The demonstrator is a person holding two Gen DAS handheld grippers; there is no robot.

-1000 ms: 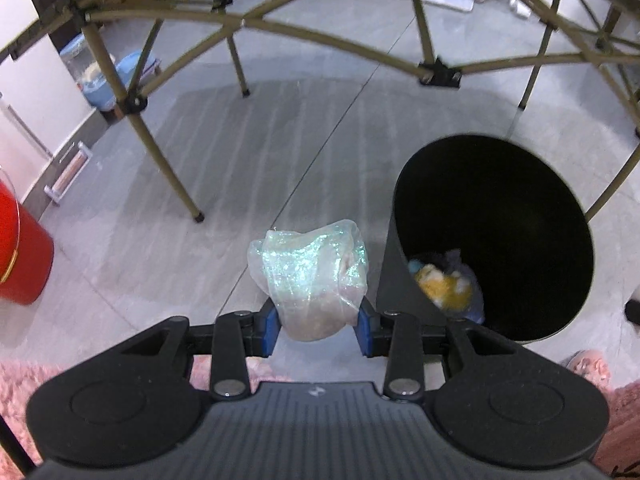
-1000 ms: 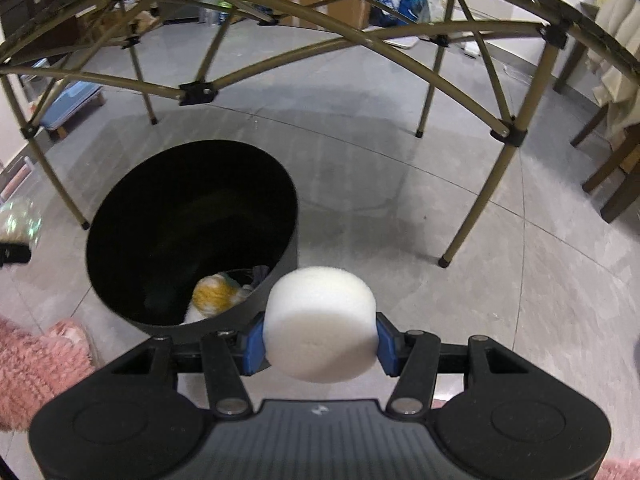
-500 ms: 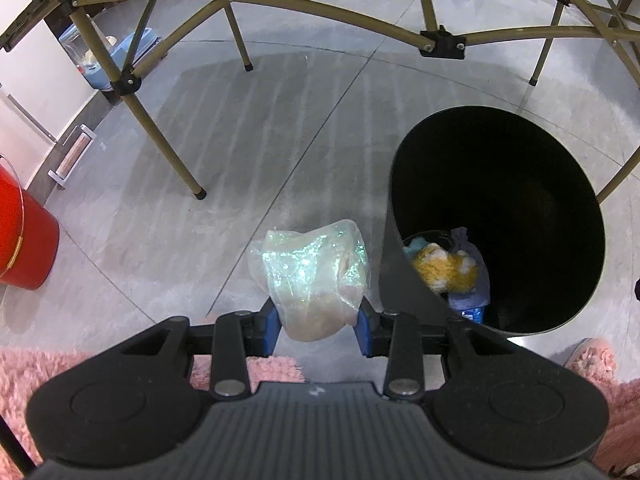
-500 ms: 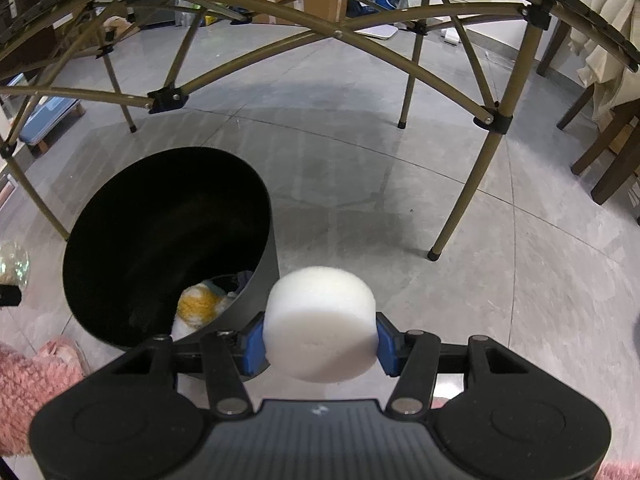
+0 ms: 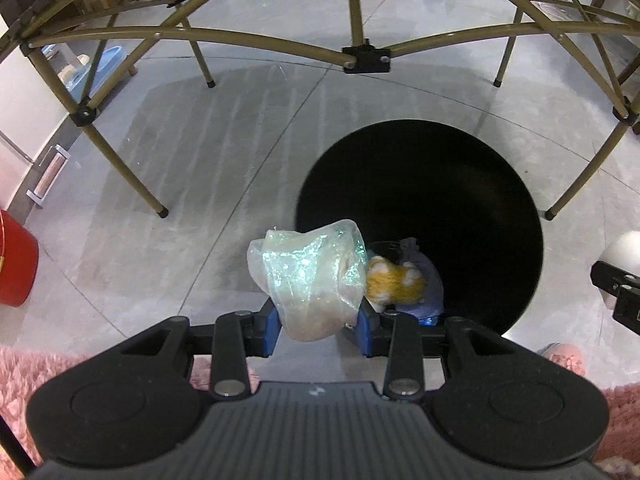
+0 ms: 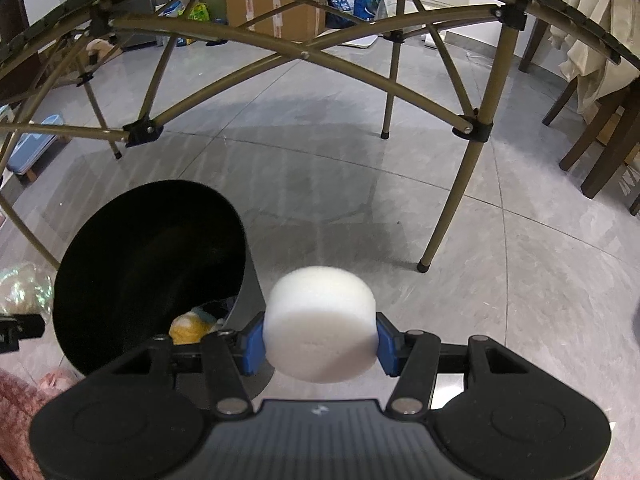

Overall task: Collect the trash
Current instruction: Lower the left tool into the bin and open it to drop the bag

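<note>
My left tool (image 5: 316,330) pinches the plastic wrap (image 5: 310,280) at the bin (image 5: 520,216) rim, my right tool (image 6: 320,346) clamps the foam puck (image 6: 320,324) beside it, so releasing either early risks trash landing on the floor.

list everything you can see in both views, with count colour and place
plastic wrap: 1, clear iridescent, crumpled between the left fingers at the bin's rim
foam puck: 1, white, between the right fingers, beside the bin
trash bin: 1, black, on the floor under the table frame
trash in bin: yellow-and-white lump on a bluish bag, at the bottom
table frame: 1, olive tubes, black joints, overhead
bucket: 1, red, far left
rug: pink, shaggy, near edge
chairs: dark wood, right
left gripper: black, blue pads
right gripper: black, blue pads
</note>
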